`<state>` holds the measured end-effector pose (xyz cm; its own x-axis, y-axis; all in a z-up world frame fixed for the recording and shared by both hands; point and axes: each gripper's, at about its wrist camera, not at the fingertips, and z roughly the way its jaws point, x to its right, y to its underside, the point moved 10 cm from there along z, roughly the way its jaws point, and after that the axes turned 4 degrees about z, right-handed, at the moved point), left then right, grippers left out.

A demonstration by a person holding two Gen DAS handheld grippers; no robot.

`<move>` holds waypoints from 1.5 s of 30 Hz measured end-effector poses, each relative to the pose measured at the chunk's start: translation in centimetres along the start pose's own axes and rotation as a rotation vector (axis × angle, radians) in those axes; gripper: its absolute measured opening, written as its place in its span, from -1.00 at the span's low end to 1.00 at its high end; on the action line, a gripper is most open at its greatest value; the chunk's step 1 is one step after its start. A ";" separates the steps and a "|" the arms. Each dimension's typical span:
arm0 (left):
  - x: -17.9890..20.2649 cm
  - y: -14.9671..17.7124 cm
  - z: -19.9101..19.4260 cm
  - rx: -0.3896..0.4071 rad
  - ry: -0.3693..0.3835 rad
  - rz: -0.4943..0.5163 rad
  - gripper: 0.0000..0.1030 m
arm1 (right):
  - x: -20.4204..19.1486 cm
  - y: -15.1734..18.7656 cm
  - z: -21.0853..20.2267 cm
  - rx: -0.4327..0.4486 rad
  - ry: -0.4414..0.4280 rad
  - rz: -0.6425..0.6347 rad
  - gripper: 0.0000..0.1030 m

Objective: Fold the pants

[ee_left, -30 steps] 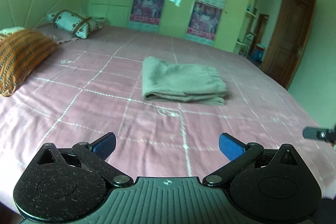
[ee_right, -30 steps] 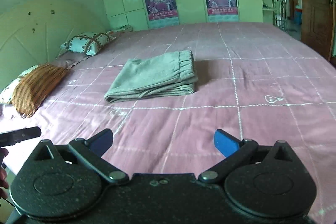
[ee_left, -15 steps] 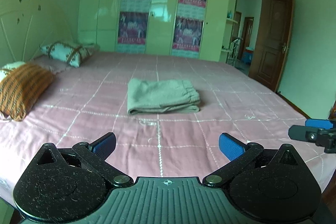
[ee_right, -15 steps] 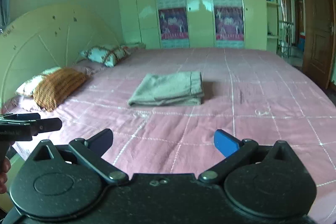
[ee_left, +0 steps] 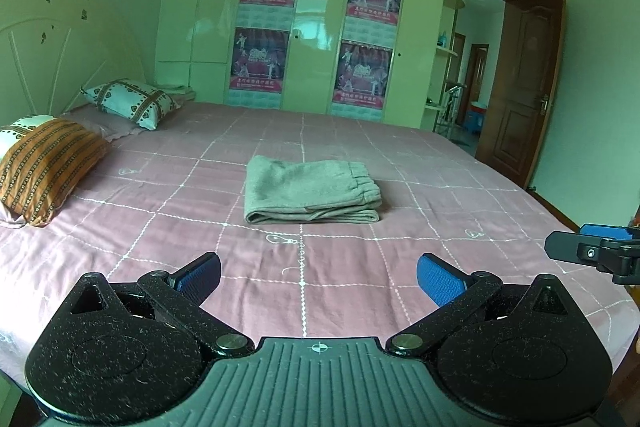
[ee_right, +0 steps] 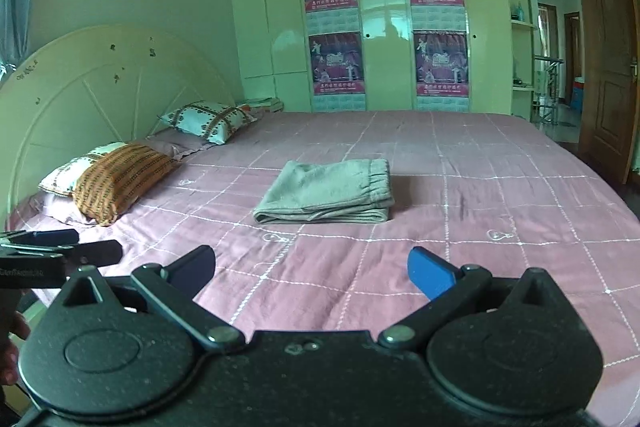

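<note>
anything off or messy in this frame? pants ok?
Nothing stands out. The pants lie folded in a tidy stack on the pink bedspread, edges roughly aligned, waistband on the right side. Both hand-held grippers, left and right, are open and clear of the fabric.

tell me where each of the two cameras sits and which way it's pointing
Left wrist view: sits on the left gripper, near the bed's front edge, facing the folded pants and the wardrobe; its own open jaws show below, the right gripper pokes in at the right edge.
Right wrist view: sits on the right gripper, facing the same way from further right; its open jaws show, the left gripper enters at left.
Shared: pants, pink bed sheet, pillows, posters, door.
</note>
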<state>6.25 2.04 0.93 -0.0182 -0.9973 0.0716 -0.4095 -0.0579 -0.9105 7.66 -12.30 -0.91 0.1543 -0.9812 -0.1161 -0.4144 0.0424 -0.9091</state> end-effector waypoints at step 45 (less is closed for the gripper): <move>1.8 -0.6 -1.1 0.023 0.030 0.003 1.00 | 0.0 -0.3 -1.0 0.015 -0.001 -0.013 0.89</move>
<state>5.48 0.37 2.05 -0.0470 -0.9956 0.0812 -0.3887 -0.0566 -0.9196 6.89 -12.46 -0.24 0.1608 -0.9814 -0.1045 -0.3988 0.0322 -0.9165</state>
